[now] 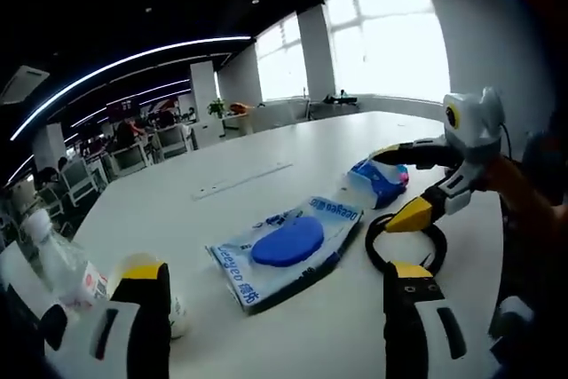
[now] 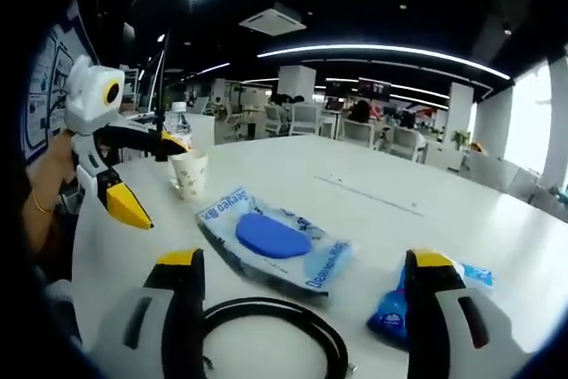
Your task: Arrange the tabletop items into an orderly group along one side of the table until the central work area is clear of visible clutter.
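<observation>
A big white table (image 1: 266,157) in an open office carries a small scatter of things, all near the person working. In the middle lies a flat wet-wipes pack (image 1: 288,248), pale blue and white with a dark blue oval lid, lying on its back. Just beside it sits a smaller blue packet (image 1: 380,179), and near both, toward the table's edge, a black cable (image 1: 404,250) is coiled into a loop. On the pack's other side stand a paper cup (image 2: 188,172) and, right behind it, a clear plastic water bottle (image 2: 179,123) with a white cap. The left gripper (image 1: 275,295) hovers low over the table with its jaws spread wide and nothing between them, the cup and bottle just off its left jaw. The right gripper (image 2: 302,281) is likewise wide open and empty, poised above the cable coil, with the blue packet close against its right jaw. Each gripper shows in the other's view, held above the table at opposite ends of the clutter. Office chairs (image 2: 359,130) and bright windows (image 1: 382,42) fill the background.
</observation>
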Demonstrator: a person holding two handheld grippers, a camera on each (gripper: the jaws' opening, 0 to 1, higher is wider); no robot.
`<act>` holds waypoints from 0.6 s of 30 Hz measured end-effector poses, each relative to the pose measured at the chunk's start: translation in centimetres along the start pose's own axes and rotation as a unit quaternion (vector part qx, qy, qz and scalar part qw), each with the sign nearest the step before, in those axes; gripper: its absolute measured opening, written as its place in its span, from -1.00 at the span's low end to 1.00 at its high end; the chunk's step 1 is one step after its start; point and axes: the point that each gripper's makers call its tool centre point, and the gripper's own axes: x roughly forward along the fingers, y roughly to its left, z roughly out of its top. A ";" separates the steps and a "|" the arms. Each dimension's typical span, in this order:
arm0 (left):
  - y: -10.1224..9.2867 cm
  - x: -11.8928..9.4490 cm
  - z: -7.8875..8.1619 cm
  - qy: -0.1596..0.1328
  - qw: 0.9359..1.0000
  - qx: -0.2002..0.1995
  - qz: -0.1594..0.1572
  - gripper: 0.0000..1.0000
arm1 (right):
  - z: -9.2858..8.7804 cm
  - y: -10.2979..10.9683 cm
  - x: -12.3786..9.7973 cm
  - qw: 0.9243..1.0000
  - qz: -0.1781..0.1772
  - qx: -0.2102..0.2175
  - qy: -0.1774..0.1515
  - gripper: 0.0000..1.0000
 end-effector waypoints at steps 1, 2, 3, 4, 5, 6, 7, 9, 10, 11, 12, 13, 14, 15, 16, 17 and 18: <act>0.0 -0.3 0.0 -0.002 1.000 0.001 0.000 1.00 | 0.0 -0.1 -0.1 1.000 -0.001 0.000 0.000 0.80; -0.1 -0.5 0.0 -0.004 1.000 0.002 -0.001 1.00 | -0.1 -0.2 -0.2 1.000 -0.002 0.000 0.000 0.79; -0.1 -0.8 0.1 -0.006 1.000 0.003 -0.001 1.00 | -0.1 -0.3 -0.3 1.000 -0.004 0.000 0.000 0.79; -0.2 -1.0 0.1 -0.007 1.000 0.003 -0.001 1.00 | -0.1 -0.4 -0.5 1.000 -0.005 0.000 0.000 0.79; -0.1 -1.3 0.1 -0.008 1.000 0.005 0.000 1.00 | -0.3 -0.4 -0.7 1.000 -0.004 0.001 0.002 0.79; 0.0 -1.5 0.0 -0.008 1.000 0.005 0.002 1.00 | -0.3 -0.4 -0.8 1.000 -0.004 0.002 0.001 0.79; 0.1 -1.7 0.0 -0.010 1.000 0.003 0.004 1.00 | -0.3 -0.4 -1.0 1.000 -0.004 0.002 0.001 0.79; 0.4 -2.2 -0.1 -0.013 1.000 0.001 0.007 1.00 | -0.4 -0.4 -1.3 1.000 -0.004 0.001 0.001 0.78; 0.5 -2.4 -0.2 -0.015 1.000 0.000 0.009 1.00 | -0.5 -0.3 -1.5 1.000 -0.004 0.001 0.001 0.78; 0.7 -2.5 -0.3 -0.015 1.000 -0.003 0.010 1.00 | -0.5 -0.3 -1.7 1.000 -0.004 0.001 0.001 0.78; 0.8 -2.6 -0.5 -0.014 1.000 -0.004 0.012 1.00 | -0.6 -0.4 -1.8 1.000 -0.003 0.001 0.002 0.78; 0.9 -2.7 -0.7 -0.013 1.000 -0.005 0.013 1.00 | -0.6 -0.4 -2.0 1.000 -0.003 0.002 0.002 0.78; 1.0 -2.9 -0.8 -0.012 1.000 -0.006 0.014 1.00 | -0.6 -0.4 -2.2 1.000 -0.004 0.003 0.001 0.78; 1.1 -3.0 -0.9 -0.012 1.000 -0.006 0.015 1.00 | -0.6 -0.3 -2.4 1.000 -0.004 0.003 0.001 0.78; 1.1 -3.1 -1.0 -0.013 1.000 -0.006 0.016 1.00 | -0.6 -0.3 -2.7 1.000 -0.004 0.004 -0.001 0.78; 1.3 -3.3 -1.0 -0.014 1.000 -0.007 0.019 1.00 | -0.5 -0.3 -2.9 1.000 -0.005 0.004 -0.002 0.77; 1.4 -3.5 -1.0 -0.016 1.000 -0.008 0.020 1.00 | -0.6 -0.4 -3.1 1.000 -0.006 0.006 -0.002 0.77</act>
